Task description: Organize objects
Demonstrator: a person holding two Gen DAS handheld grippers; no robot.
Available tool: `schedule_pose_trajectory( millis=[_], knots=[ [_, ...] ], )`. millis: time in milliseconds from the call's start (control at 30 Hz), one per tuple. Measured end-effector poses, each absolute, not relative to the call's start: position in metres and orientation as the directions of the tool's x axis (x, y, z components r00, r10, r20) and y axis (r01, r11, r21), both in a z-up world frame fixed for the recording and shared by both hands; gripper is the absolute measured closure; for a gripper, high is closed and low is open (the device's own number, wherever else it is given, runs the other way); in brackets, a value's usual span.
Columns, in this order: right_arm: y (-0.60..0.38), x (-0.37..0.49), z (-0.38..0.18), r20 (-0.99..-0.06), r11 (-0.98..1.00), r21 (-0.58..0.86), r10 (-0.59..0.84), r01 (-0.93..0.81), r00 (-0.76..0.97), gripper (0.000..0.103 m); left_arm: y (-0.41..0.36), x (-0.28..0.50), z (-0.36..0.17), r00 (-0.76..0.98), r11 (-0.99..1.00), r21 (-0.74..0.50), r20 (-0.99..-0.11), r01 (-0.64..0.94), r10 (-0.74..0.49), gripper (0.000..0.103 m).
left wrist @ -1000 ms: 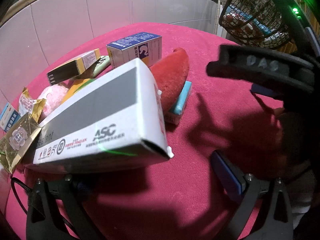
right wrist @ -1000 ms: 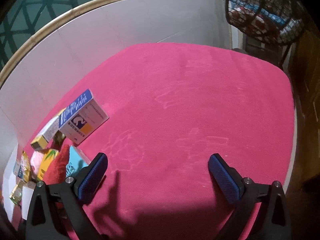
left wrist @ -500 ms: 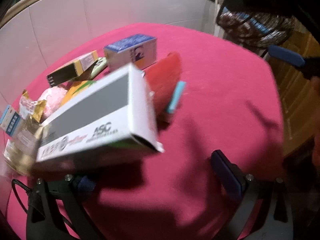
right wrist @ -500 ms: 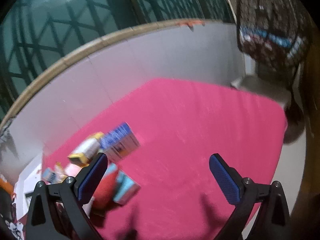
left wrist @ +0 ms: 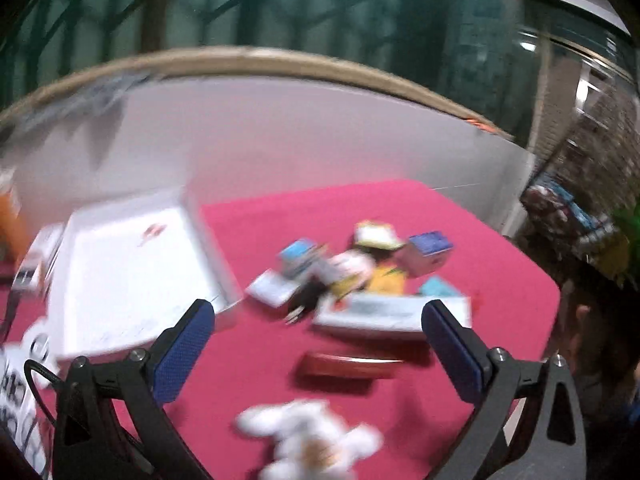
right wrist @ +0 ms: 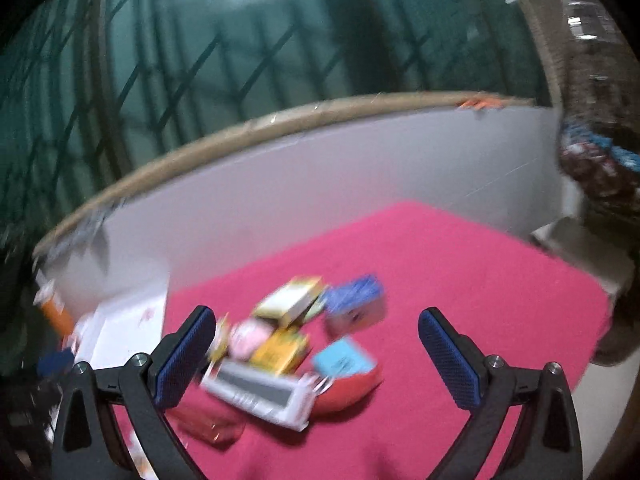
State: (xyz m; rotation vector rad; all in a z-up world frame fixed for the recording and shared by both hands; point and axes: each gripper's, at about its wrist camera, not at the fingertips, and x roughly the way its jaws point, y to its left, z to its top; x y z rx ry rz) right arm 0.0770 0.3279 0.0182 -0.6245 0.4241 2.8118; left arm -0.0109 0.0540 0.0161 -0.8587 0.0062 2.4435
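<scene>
Both views are motion-blurred. A pile of small boxes lies on the pink tablecloth (left wrist: 256, 364): a long white and grey box (left wrist: 380, 314), a blue and white box (left wrist: 428, 254), a yellow box (left wrist: 386, 280) and a teal box (left wrist: 438, 286). The long white box (right wrist: 264, 396), blue box (right wrist: 356, 306), yellow box (right wrist: 280, 350), teal box (right wrist: 344, 360) and a red pouch (right wrist: 352, 390) also show in the right wrist view. My left gripper (left wrist: 318, 356) is open and empty, well back from the pile. My right gripper (right wrist: 316, 360) is open and empty above the pile.
A white tray (left wrist: 128, 276) lies left of the pile, also in the right wrist view (right wrist: 124, 332). A fluffy white toy (left wrist: 312, 444) and a dark red flat item (left wrist: 348, 364) lie near me. A grey wall panel (right wrist: 320, 188) borders the table. A wire basket (left wrist: 568, 216) stands at right.
Both grippers have pulled back and up, away from the pile. The long white box, close against the left gripper before, now lies on the cloth farther off. The tray came into view.
</scene>
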Motion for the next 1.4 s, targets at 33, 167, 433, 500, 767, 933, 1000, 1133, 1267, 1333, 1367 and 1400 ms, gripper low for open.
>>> schedule_pose_trajectory(
  millis=[33,167,433,500,767,933,1000,1133,1267,1333,1367,1400],
  knots=[
    [0.321,0.068,0.011,-0.479,-0.942,0.224,0.119,-0.252,-0.870,0.000,0.041,-0.016,0.008,-0.635,-0.863,-0.179,-0.609,-0.472,0.474,0.000],
    [0.300,0.052,-0.014,-0.557,-0.959,0.196,0.063,-0.205,-0.828,0.000,0.018,-0.020,-0.028,-0.637,-0.900,-0.118,-0.667,-0.421,0.386,0.000],
    [0.304,0.046,-0.023,-0.606,-0.976,0.170,0.007,-0.138,-0.795,0.000,0.032,0.003,-0.071,-0.574,-0.869,-0.047,-0.733,-0.492,0.365,0.000],
    [0.308,0.042,-0.030,-0.636,-0.980,0.175,-0.038,-0.096,-0.771,0.000,0.034,0.006,-0.070,-0.561,-0.857,-0.052,-0.735,-0.513,0.381,0.000],
    [0.295,0.023,-0.069,-0.713,-0.964,0.237,-0.257,0.122,-0.652,0.000,0.052,0.003,-0.091,-0.474,-0.845,-0.088,-0.794,-0.528,0.380,0.000],
    [0.280,0.018,-0.083,-0.726,-0.944,0.239,-0.329,0.227,-0.604,0.001,0.060,0.015,-0.098,-0.423,-0.782,-0.090,-0.800,-0.617,0.426,0.000],
    [0.277,0.015,-0.089,-0.732,-0.942,0.230,-0.332,0.243,-0.595,0.001,0.065,0.017,-0.103,-0.406,-0.769,-0.085,-0.809,-0.634,0.425,0.000],
    [0.281,0.001,-0.097,-0.753,-0.959,0.200,-0.283,0.203,-0.595,0.002,0.073,0.014,-0.105,-0.442,-0.783,-0.023,-0.815,-0.621,0.375,0.001],
    [0.287,-0.009,-0.097,-0.753,-0.964,0.184,-0.262,0.189,-0.603,0.002,0.080,0.009,-0.106,-0.457,-0.793,0.000,-0.817,-0.610,0.351,0.003],
    [0.287,-0.014,-0.097,-0.755,-0.968,0.168,-0.248,0.187,-0.606,0.002,0.082,0.007,-0.108,-0.464,-0.797,0.013,-0.818,-0.604,0.339,0.003],
    [0.286,-0.016,-0.096,-0.756,-0.968,0.164,-0.246,0.189,-0.606,0.002,0.083,0.006,-0.108,-0.472,-0.801,0.021,-0.817,-0.598,0.331,0.003],
    [0.284,-0.016,-0.096,-0.759,-0.968,0.159,-0.245,0.193,-0.603,0.002,0.083,0.005,-0.108,-0.478,-0.805,0.027,-0.816,-0.593,0.325,0.003]
  ],
)
